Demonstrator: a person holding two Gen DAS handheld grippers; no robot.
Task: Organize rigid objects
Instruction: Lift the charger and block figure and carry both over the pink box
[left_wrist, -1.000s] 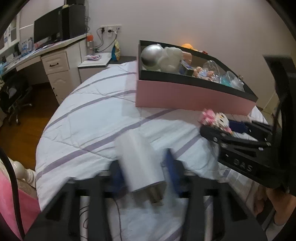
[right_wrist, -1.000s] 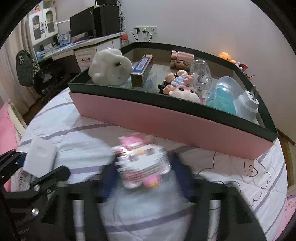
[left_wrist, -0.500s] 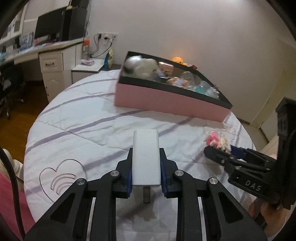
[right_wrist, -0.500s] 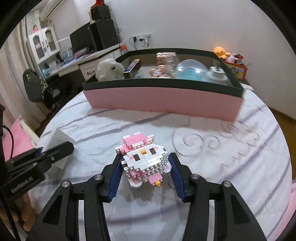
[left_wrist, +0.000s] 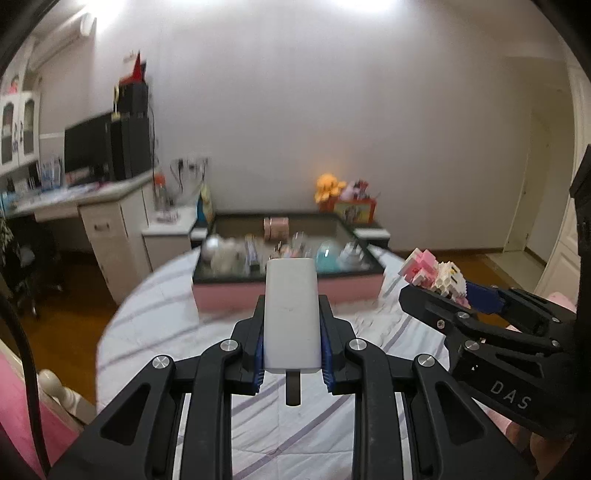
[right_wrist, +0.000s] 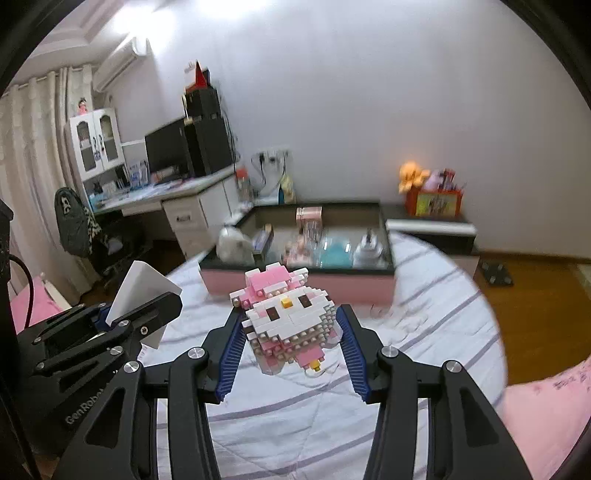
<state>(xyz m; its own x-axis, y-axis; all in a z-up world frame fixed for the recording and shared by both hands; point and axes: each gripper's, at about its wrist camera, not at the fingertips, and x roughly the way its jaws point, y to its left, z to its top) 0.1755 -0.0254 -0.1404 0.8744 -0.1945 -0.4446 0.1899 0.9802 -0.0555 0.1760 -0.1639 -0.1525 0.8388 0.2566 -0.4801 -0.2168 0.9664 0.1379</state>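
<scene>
- Since a second ago, both of my grippers have come up off the bed (left_wrist: 177, 306); the striped quilt now lies well below them, and the pink storage box (left_wrist: 288, 291) that filled the view then now sits far ahead, near the far end of the bed.
- My left gripper (left_wrist: 291, 332) had its jaws closing a little within that second; they now clamp the white power bank (left_wrist: 291, 314) by its long sides, where earlier it was a blur between them.
- The power bank stands lengthwise along the fingers, its far end reaching past the blue pads (left_wrist: 259, 352), with a short dark stub hanging under its near end — a plug or cable end, I think, though the view is too poor to say.
- My right gripper (right_wrist: 291, 332) is closed on the pink and white brick-built figure (right_wrist: 290, 317), which is held by its two sides, face up towards the camera, clear of the quilt.
- From the left wrist view, the right gripper and its figure sit just to the right of the power bank, at about the same height.
- The box holds a white plush, a doll, clear and teal containers and a rose-gold tin, all blurred.
</scene>
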